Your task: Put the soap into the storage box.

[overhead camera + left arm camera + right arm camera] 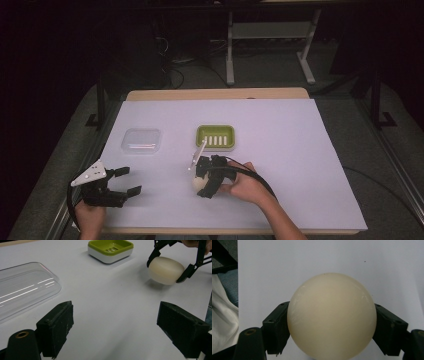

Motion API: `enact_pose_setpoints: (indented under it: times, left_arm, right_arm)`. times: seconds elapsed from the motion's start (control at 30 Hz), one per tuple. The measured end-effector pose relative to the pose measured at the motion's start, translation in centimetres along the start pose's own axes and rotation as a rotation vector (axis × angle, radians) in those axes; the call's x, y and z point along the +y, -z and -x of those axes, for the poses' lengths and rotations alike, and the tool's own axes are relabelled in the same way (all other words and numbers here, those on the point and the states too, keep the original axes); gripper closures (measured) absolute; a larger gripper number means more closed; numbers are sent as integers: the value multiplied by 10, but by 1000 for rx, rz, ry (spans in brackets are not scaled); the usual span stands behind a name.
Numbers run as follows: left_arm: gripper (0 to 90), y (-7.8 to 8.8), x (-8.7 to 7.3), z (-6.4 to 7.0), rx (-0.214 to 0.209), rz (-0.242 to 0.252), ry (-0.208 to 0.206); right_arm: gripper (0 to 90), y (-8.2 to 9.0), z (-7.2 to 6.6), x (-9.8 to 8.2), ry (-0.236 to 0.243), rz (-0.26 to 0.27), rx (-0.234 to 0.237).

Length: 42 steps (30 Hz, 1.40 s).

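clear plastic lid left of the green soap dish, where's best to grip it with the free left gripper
Probably its near long edge: the clear plastic lid lies flat, dome up, too broad to span. Bring the open left gripper in low from the person's side, one jaw over the rim and one under.

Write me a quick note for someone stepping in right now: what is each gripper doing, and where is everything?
Right gripper: shut on the cream soap bar, near the table's front middle.
Left gripper: open, holding nothing, front left.
Green soap dish: mid-table, nothing in it.
Clear lid: lying on the white sheet left of the dish.
Done: soap gripped.
Left, probably: soap into the dish, perhaps the lid on top.
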<state>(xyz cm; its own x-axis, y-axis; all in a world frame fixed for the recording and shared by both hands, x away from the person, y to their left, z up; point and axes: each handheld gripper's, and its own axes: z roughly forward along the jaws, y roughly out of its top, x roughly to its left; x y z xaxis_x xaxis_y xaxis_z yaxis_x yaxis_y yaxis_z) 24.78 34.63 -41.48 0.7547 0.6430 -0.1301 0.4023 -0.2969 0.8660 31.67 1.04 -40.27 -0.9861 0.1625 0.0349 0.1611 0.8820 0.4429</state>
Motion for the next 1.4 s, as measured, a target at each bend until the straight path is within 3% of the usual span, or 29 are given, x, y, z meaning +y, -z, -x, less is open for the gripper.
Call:
enact_pose_setpoints:
  times: [0.83,1.4]
  left_arm:
    - [132,-1,0,0,-8,8,1]
    - [132,0,0,0,-6,11,4]
  right_arm:
    - [236,40,29,11,-26,68,-10]
    - [236,66,53,16,-54,90,-49]
